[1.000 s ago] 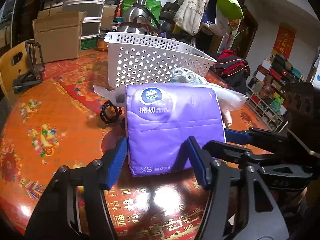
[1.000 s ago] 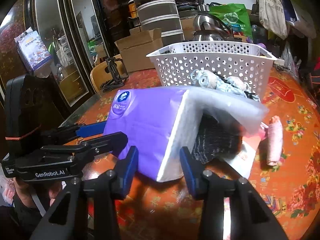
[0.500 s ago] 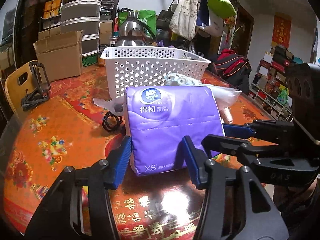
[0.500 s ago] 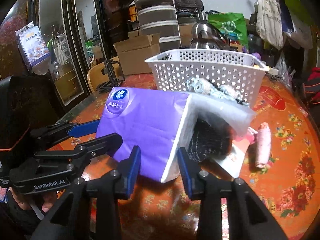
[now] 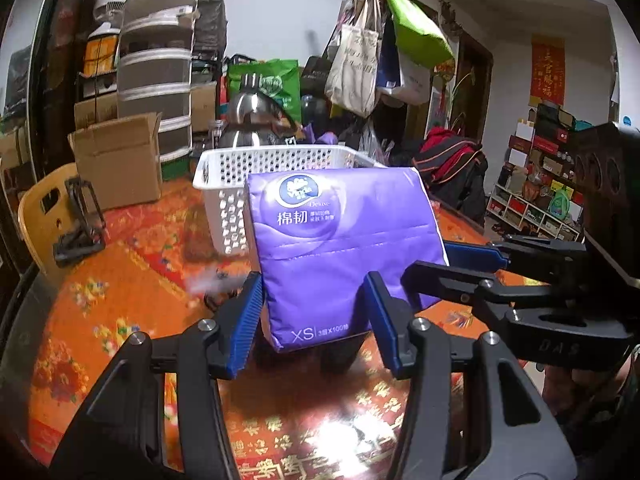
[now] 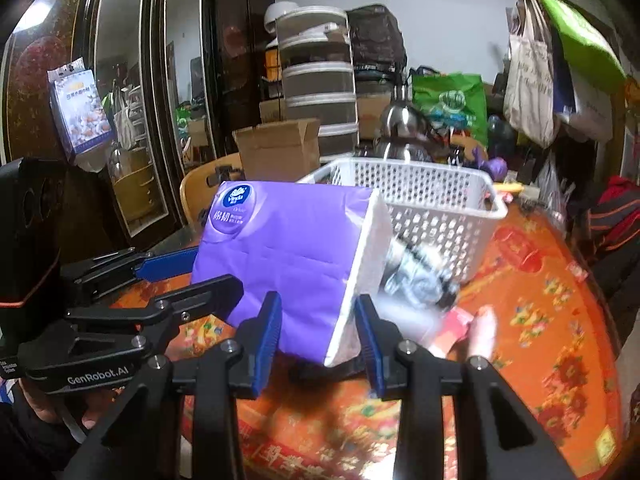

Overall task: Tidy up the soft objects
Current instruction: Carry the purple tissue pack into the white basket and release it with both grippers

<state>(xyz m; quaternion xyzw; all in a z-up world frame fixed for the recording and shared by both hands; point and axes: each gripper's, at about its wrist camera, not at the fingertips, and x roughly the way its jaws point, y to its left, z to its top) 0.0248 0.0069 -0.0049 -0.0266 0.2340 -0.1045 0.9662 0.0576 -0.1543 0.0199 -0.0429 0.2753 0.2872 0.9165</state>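
The purple tissue pack (image 5: 344,248) sits in the centre of both views, held clear of the orange patterned table (image 5: 120,320) with its shadow on the cloth beneath, and in front of the white perforated basket (image 5: 256,160) that fills the middle of the frame behind it. Both tools grip it. The left hand-held gripper (image 5: 312,320) has its blue pads pressed on the pack's lower edge near the "XS" print, jaws part-way apart and closed on the pack. The right hand-held gripper (image 6: 318,334) pinches the lower corner where the purple face meets the white end panel, also clamped on the pack.

The pack looks light, soft and compressible, with a slick plastic film: the wrapper dimples at the pads, so it will probably sag or twist if held by one corner alone. A hold on two spread points along the bottom edge suits it; a firm squeeze does no harm, but a shallow bite could slip off the film. A roll of grey socks (image 6: 420,276) lies blurred at centre right, beside the basket.
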